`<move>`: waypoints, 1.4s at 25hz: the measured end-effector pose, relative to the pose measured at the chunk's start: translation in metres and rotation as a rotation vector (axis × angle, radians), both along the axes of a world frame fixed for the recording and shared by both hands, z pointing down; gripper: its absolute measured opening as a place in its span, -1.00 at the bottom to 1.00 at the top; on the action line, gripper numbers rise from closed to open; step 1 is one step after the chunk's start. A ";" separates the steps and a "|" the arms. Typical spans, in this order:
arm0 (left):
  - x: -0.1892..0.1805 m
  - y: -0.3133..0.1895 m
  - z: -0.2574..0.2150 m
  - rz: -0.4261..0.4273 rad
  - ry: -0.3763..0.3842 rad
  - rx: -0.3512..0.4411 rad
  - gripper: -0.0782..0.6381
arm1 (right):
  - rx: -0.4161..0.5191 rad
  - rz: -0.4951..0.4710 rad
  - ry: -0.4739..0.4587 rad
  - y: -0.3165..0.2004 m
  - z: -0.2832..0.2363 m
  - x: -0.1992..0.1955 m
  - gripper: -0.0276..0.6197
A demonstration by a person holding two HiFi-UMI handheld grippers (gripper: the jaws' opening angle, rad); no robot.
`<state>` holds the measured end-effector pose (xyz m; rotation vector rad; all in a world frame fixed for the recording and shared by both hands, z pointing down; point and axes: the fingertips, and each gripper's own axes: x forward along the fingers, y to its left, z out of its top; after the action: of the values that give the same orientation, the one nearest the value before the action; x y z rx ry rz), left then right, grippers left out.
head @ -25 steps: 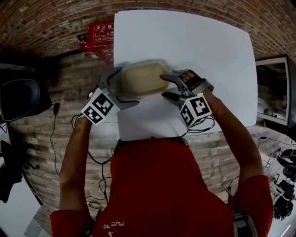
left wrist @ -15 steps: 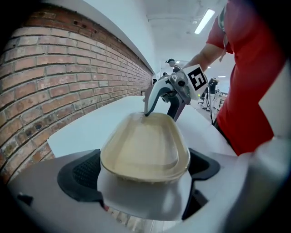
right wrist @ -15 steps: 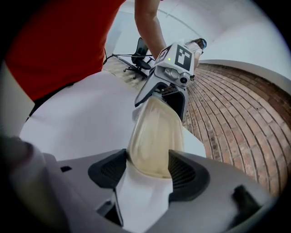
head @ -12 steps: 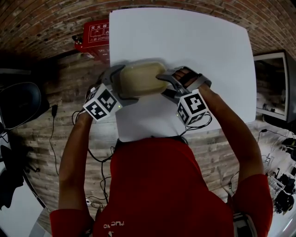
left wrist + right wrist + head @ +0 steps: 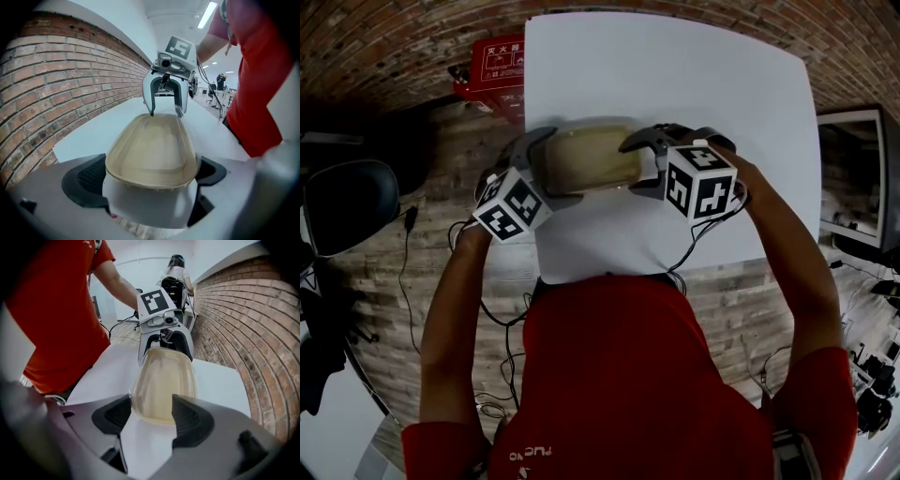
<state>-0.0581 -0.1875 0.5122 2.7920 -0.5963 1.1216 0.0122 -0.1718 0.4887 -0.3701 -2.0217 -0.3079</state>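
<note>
Tan and smooth, the long dish (image 5: 589, 159) sits between two grippers over the white table (image 5: 712, 84), at about 8 o'clock on the table top. I cannot tell if the dish touches the table.

The left gripper (image 5: 551, 169) holds the dish's 9 o'clock end. In the left gripper view its black pads (image 5: 86, 178) press on both sides of the wide rim, so it is pinching the dish.

The right gripper (image 5: 636, 167) holds the 3 o'clock end. In the right gripper view its pads (image 5: 190, 420) squeeze the narrow end of the dish from both sides.

From the dish, a red box (image 5: 502, 66) stands at 11 o'clock, just off the table. A black chair (image 5: 347, 202) is far out at 9 o'clock. A brick wall (image 5: 47, 93) runs along the table's side in the left gripper view.
</note>
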 end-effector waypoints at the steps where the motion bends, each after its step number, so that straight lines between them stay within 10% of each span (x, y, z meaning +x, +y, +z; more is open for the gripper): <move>1: 0.000 0.000 0.000 -0.003 0.004 -0.003 0.79 | 0.029 0.002 -0.001 0.000 0.000 0.000 -0.06; 12: 0.005 0.005 -0.001 -0.028 0.018 -0.009 0.79 | 0.356 0.035 -0.044 0.021 0.012 -0.042 -0.05; 25: 0.010 0.002 -0.001 -0.039 0.013 0.021 0.79 | -0.214 0.202 -0.078 0.022 -0.015 -0.050 -0.29; 35: 0.008 0.002 0.001 -0.052 0.024 0.017 0.79 | 0.244 0.072 -0.030 0.031 -0.006 -0.056 -0.29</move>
<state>-0.0503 -0.1855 0.5131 2.7831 -0.6752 1.0763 -0.0433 -0.1404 0.4829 -0.1409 -1.9933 -0.5112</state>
